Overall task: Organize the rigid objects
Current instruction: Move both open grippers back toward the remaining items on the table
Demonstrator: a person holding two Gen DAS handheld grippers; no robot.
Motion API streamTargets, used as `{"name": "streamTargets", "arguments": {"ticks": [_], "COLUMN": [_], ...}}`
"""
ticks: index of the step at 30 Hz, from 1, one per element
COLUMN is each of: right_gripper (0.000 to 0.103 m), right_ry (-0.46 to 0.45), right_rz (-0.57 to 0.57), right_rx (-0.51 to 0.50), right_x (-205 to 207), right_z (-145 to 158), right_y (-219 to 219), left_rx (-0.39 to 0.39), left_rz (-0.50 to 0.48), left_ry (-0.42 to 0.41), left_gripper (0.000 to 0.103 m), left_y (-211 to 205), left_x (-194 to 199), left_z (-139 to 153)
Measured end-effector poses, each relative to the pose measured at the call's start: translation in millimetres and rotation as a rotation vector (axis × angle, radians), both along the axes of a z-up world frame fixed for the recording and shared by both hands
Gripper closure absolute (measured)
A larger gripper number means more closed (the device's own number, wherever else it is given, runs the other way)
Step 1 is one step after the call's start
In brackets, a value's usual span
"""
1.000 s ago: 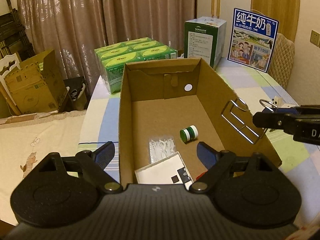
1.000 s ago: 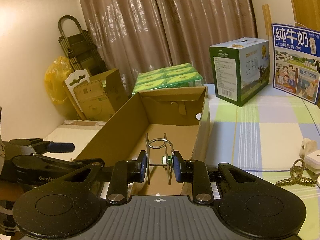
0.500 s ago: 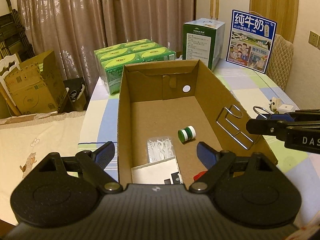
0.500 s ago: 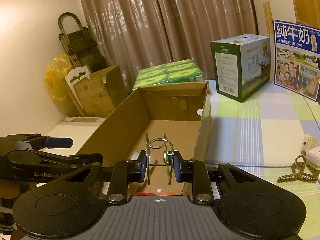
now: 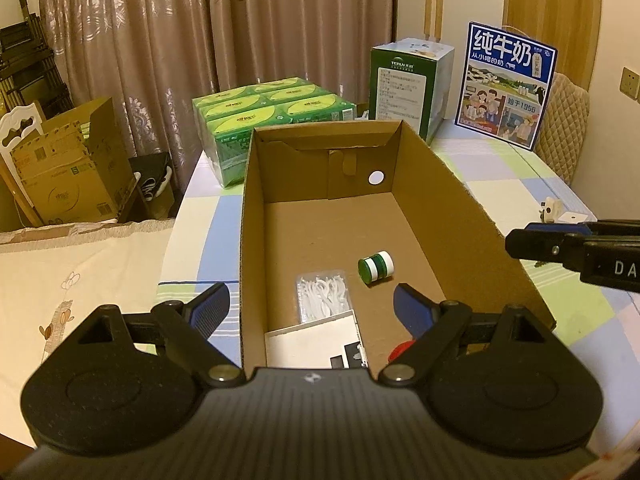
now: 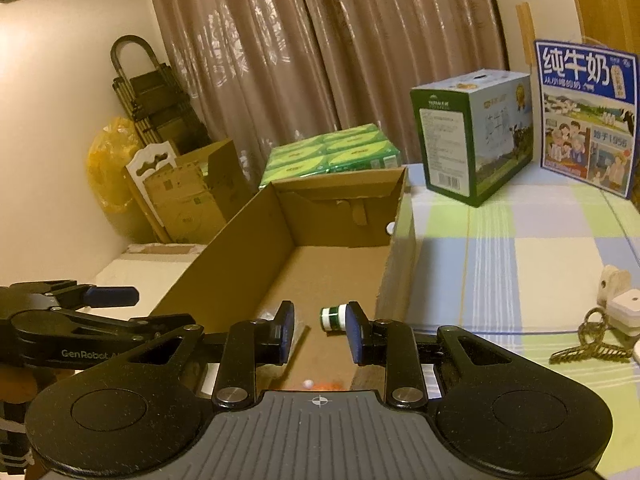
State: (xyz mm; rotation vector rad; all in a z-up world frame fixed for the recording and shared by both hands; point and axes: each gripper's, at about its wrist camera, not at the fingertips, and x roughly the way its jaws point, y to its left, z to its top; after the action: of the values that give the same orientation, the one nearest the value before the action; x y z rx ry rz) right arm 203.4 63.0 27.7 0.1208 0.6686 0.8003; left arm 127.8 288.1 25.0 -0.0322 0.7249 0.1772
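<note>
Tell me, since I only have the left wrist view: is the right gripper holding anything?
Observer: No. The right wrist view shows the right gripper with its jaws a little apart and nothing between them.
Operator: Is anything lying on the table outside the box on that side?
Observer: Yes. A hair clip lies on the tablecloth, right beside a small white device.
</note>
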Motion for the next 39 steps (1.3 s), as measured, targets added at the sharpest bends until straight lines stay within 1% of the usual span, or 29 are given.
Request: {"name": "streamTargets", "arguments": {"ticks": [8, 18, 25, 32, 35, 39], "right_gripper": [0.073, 0.071, 0.067, 0.062, 0.059, 0.050], "right_ry": [-0.002, -0.025, -0.050, -0.070, -0.072, -0.070], "right_rz": [-0.009, -0.029, -0.061, -0.115, -0.143, -0.188], "right_rx": [0.011, 0.023, 0.027, 0.023, 0.020, 0.013], "right_x": [-6.1, -25.5, -43.7, -55.9, -59.5, -62.8], "right_z": [7.0, 25.8, 38.3, 47.2, 49.0, 48.4], "right_y": [-14.1, -44.2, -79.8, -126.9, -148.1, -175.2], "left_rx": [-0.001, -0.020, -0.036, -0.048, -0.055, -0.061], "left_rz": [-0.002, -0.019, -0.050, -0.094, -0.117, -0.149], "left_ry": [-0.010, -0.048, -0.074, -0.090, -0.099, -0.111], "left_gripper": [0.016, 0.016, 0.016, 0.016, 0.016, 0.016], "left_y": [-8.5, -35.0, -67.1, -106.4, -123.2, -144.7], "left_x": [-7.7, -23.7, -34.2, -40.4, -41.8, -40.6], "left_z": [7.3, 29.2, 43.6, 54.6, 59.0, 63.0]}}
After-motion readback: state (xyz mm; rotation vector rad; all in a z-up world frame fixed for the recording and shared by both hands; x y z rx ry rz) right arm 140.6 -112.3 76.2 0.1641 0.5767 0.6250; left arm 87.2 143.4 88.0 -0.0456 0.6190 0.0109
